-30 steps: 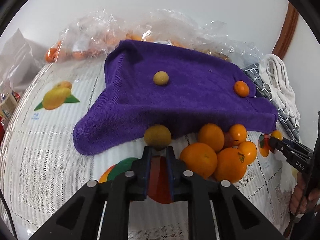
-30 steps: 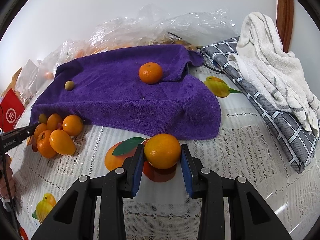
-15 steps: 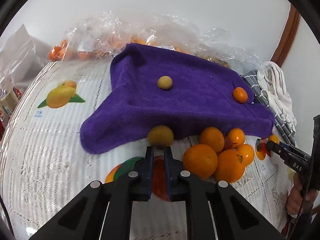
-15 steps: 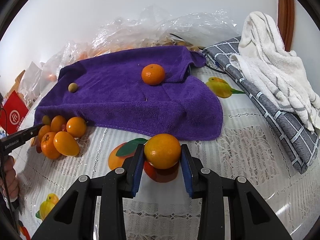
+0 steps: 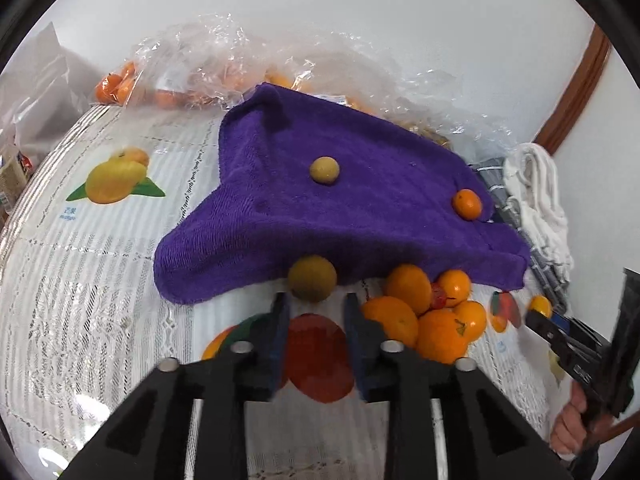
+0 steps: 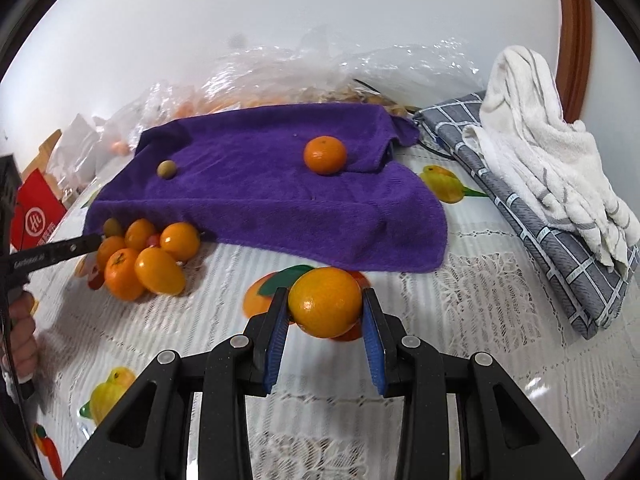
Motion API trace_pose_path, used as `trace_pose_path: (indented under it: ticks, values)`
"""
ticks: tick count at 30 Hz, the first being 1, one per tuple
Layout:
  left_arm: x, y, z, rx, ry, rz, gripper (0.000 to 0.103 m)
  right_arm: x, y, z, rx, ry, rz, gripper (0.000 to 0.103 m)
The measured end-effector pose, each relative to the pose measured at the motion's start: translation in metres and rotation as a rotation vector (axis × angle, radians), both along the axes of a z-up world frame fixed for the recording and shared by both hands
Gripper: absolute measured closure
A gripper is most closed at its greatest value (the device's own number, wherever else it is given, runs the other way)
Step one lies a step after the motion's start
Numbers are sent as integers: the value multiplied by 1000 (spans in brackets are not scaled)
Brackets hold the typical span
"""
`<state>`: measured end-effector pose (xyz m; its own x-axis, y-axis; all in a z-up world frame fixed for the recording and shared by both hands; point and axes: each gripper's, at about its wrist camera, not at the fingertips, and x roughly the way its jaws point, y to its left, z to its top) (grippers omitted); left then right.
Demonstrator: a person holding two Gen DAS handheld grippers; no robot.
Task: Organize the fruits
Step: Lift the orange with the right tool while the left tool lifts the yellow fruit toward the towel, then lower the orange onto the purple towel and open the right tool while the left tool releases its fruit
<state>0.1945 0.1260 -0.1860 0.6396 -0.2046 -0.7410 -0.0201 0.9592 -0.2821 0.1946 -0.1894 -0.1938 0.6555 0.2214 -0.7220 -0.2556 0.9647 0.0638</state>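
My right gripper [image 6: 325, 307] is shut on an orange [image 6: 325, 302] and holds it above the tablecloth, in front of the purple towel [image 6: 272, 204]. A small orange [image 6: 324, 155] and an olive-green fruit [image 6: 166, 169] lie on the towel. My left gripper [image 5: 316, 307] is open and empty; a yellow-green round fruit [image 5: 312, 278] lies just beyond its fingertips at the towel's [image 5: 360, 200] near edge. A pile of several oranges [image 5: 428, 316] lies to its right and also shows in the right wrist view [image 6: 148, 258].
Clear plastic bags with oranges [image 5: 224, 68] lie behind the towel. A grey checked cloth [image 6: 532, 216] and a white towel [image 6: 544, 152] lie at the right. A red box [image 6: 36, 208] stands at the left. The lace tablecloth [image 6: 460, 320] has printed fruit.
My left gripper's jaws have opened from nearly shut, just short of the yellow-green fruit. My right gripper has drifted slightly, still holding the orange.
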Motion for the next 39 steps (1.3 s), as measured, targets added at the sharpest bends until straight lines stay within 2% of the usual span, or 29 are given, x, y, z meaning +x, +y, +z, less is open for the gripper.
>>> trace_pose_path:
  ticks: [5, 12, 18, 20, 27, 30, 34, 39]
  values:
    - [12, -2, -2, 29, 19, 26, 73, -6, 4, 5, 5, -2, 17, 68]
    - [25, -11, -3, 12, 37, 30, 76, -8, 7, 11, 3, 5, 18, 68]
    - [13, -9, 7, 11, 51, 36, 77, -7, 4, 19, 9, 5, 5, 68]
    - [6, -7, 16, 12, 43, 37, 77, -4, 2, 24, 18, -1, -1, 68]
    - [-6, -9, 59, 87, -20, 33, 77, 16, -1, 43, 43, -12, -29, 68]
    - [-1, -8, 71, 104, -41, 39, 77, 27, 0, 51, 42, -17, -48, 68]
    - [15, -7, 87, 86, -62, 41, 77, 45, -1, 63, 50, -32, -65, 68]
    - [34, -19, 97, 119, -103, 27, 77, 66, 3, 71, 30, -46, -78, 68]
